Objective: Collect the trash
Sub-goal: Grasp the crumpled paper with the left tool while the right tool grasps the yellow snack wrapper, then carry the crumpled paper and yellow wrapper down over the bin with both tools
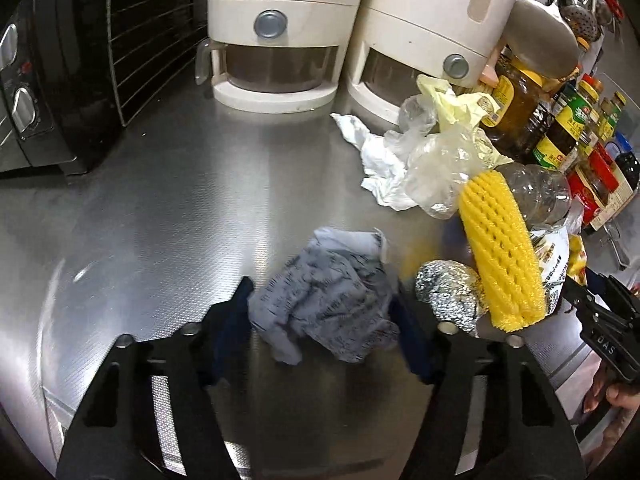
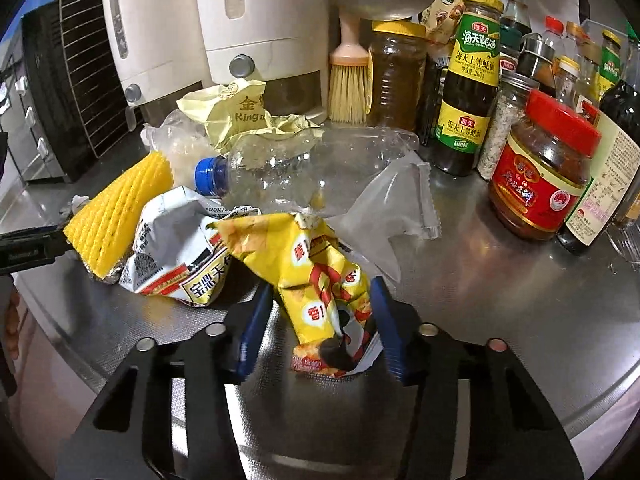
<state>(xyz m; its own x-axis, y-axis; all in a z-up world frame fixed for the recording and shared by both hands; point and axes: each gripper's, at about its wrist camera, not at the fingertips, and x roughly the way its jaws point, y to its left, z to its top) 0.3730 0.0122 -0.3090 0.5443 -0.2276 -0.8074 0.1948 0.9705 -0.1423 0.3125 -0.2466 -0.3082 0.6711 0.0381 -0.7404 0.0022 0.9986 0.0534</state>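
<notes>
Currently the left tool (image 1: 322, 312) stands open, fingers straddling the grey crumpled cloth (image 1: 326, 304) on the bench (image 1: 180, 200); the right tool (image 2: 320, 320) likewise brackets the yellow snack wrapper (image 2: 320, 280), unclamped, positioned for closing.

Crumpled grey paper (image 1: 326, 300) on steel counter; crumpled yellow snack wrapper (image 2: 320, 280) lying beside crushed clear bottle (image 2: 296, 172).

counter (image 1: 168, 208): brushed metal | rag (image 1: 326, 300): grey cloth | bottle (image 2: 288, 168): clear plastic | wrapper (image 2: 320, 280): glossy
</notes>
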